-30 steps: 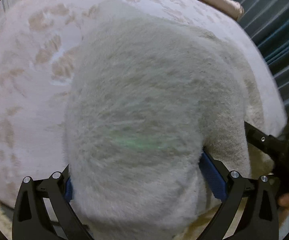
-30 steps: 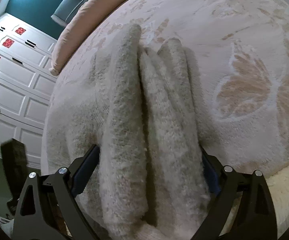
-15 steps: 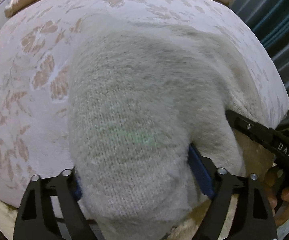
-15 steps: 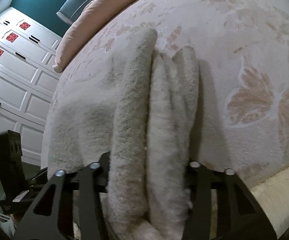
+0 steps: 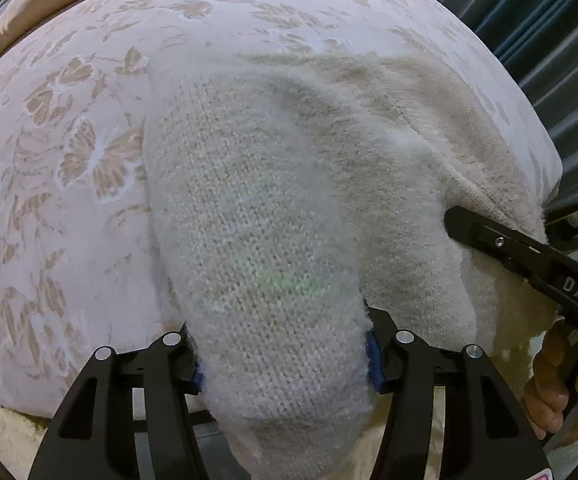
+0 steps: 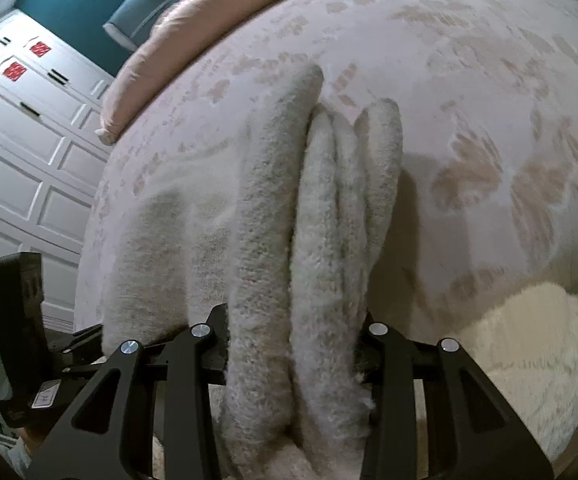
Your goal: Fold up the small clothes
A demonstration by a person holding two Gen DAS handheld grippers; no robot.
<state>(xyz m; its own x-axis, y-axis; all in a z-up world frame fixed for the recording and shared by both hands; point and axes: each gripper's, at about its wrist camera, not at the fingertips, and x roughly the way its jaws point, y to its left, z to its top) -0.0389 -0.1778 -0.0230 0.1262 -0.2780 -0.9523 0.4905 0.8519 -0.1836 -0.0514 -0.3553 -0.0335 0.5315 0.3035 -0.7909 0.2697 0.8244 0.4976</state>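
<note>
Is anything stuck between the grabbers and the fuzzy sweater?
No. Both already pinch it: the left gripper is closed on a bunched fold of the fuzzy sweater, and the right gripper is closed on several stacked folds. The sweater lies on the flowered bedspread, with nothing visible in the way.

- Fuzzy cream-grey knit garment (image 5: 273,208), small, spread over a floral bedspread.
- Near edge bunched into thick upright folds (image 6: 329,240), pinched at both near corners, lifted slightly.

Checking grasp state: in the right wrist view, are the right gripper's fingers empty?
No, the right gripper is closed on bunched folds of the fuzzy cream sweater, which fills the gap between its fingers.
</note>
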